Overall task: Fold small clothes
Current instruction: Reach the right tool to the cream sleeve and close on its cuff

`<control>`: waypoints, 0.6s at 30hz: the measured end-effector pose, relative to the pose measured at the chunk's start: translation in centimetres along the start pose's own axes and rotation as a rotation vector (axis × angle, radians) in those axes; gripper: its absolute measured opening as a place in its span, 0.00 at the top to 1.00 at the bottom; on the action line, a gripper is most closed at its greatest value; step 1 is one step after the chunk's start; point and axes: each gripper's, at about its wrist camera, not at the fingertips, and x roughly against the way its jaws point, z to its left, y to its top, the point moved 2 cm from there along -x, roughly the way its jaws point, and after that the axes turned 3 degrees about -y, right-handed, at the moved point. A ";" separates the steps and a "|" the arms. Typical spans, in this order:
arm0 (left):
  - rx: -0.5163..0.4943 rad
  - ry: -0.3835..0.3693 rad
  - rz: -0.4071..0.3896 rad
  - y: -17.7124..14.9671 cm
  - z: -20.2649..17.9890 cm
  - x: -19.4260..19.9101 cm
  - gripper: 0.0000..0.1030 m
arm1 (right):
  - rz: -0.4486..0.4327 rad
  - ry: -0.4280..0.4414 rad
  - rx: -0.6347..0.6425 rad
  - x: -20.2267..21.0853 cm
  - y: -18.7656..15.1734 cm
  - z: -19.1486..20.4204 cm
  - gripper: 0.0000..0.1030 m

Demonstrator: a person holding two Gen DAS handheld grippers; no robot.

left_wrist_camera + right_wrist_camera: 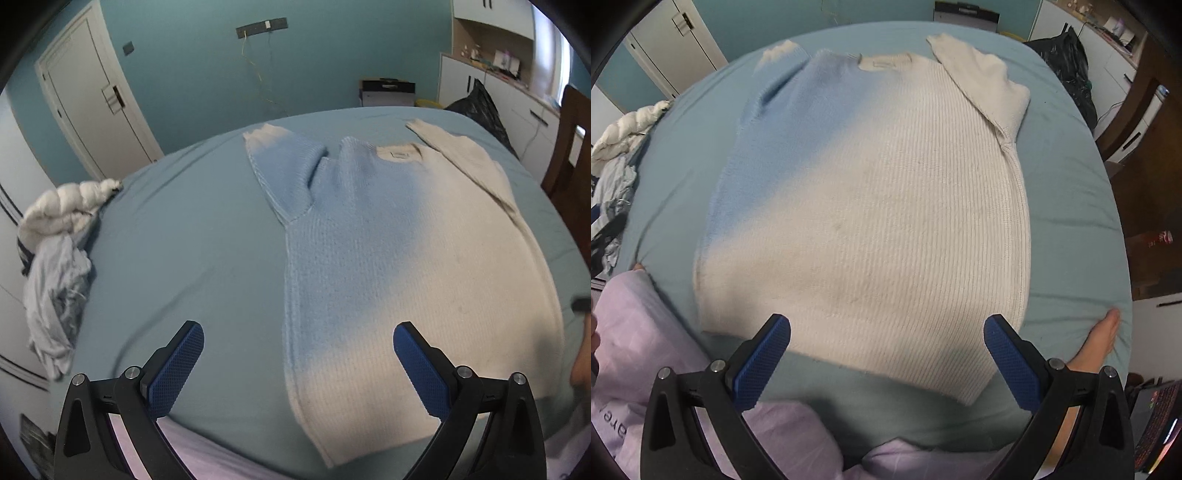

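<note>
Clearly both tongs stand wide open and empty: left tongs [297, 363] over the sweater's [388, 240] left hem edge; right tongs [886, 356] over its [871, 206] hem; it lies flat on the bed [184, 240]; the right sleeve end is blurred, and the clothes pile [55, 258] is indistinct.

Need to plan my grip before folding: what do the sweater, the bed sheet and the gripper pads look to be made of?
Sweater: ribbed knit, probably wool or acrylic yarn, matte and slightly fuzzy; vertical ribs show, blue fading to cream.
Sheet: thin smooth woven fabric, likely cotton, matte, with fine wrinkles.
Pads: blue, cross-hatched grip texture, seemingly rubber or printed plastic, on black plastic-looking arms.
</note>
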 end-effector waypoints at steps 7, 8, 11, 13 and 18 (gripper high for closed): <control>0.007 0.008 0.021 -0.8 1.1 -1.9 0.00 | -0.088 -0.076 -0.147 -5.4 11.6 -7.2 0.01; 0.011 0.013 0.026 -0.8 1.3 -2.3 0.00 | -0.100 -0.099 -0.175 -6.8 13.7 -8.5 0.01; 0.020 0.019 0.055 -0.8 1.6 -3.6 0.00 | -0.123 -0.193 -0.214 -11.2 19.2 -11.1 0.01; 0.013 0.032 0.079 -1.0 1.7 -4.6 0.00 | -0.122 -0.281 -0.200 -14.5 22.2 -11.6 0.01; -0.011 0.070 0.129 -1.6 1.7 -7.1 0.00 | -0.110 -0.422 -0.144 -21.5 27.2 -12.1 0.11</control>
